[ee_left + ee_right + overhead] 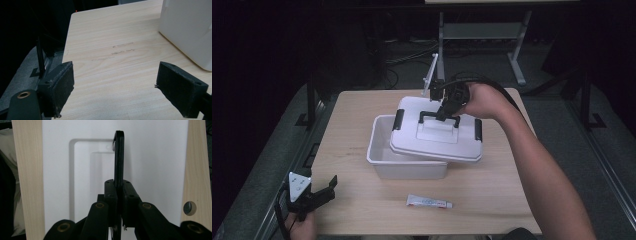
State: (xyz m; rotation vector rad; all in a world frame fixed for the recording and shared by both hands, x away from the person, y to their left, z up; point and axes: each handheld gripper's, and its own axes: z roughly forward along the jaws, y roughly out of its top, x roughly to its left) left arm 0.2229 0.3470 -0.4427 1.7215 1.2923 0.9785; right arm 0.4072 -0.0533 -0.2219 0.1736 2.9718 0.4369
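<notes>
Item: lid (pixel 437 135), white, black handle (pixel 439 116), black side latches. I am gripping the handle with my right tongs (pixel 446 111), jaws clenched on its bar; in the right gripper view the handle (pixel 119 157) is standing edge-on between the pads. The lid is hanging tilted, partly over the bin (pixel 404 160), its near edge covering the bin's right part, its far edge raised.

Item: bin, white, open on its left, sitting mid-table (pixel 352 115).

Item: left tongs (pixel 319 194), released, jaws standing wide with nothing between them, resting at the near left table corner, well apart from the bin. In the left gripper view a bin wall (pixel 190 30) is showing off to the right.

Item: tube (pixel 429 202), white, lying flat on the table just in front of the bin, untouched.

Step in hand, as I judge it: I am carrying the lid by its handle, either off or onto the bin; I cannot tell which.

Next move calls for: keeping the clench firm, levelling the lid, and clearing or matching the bin's rim squarely.
</notes>
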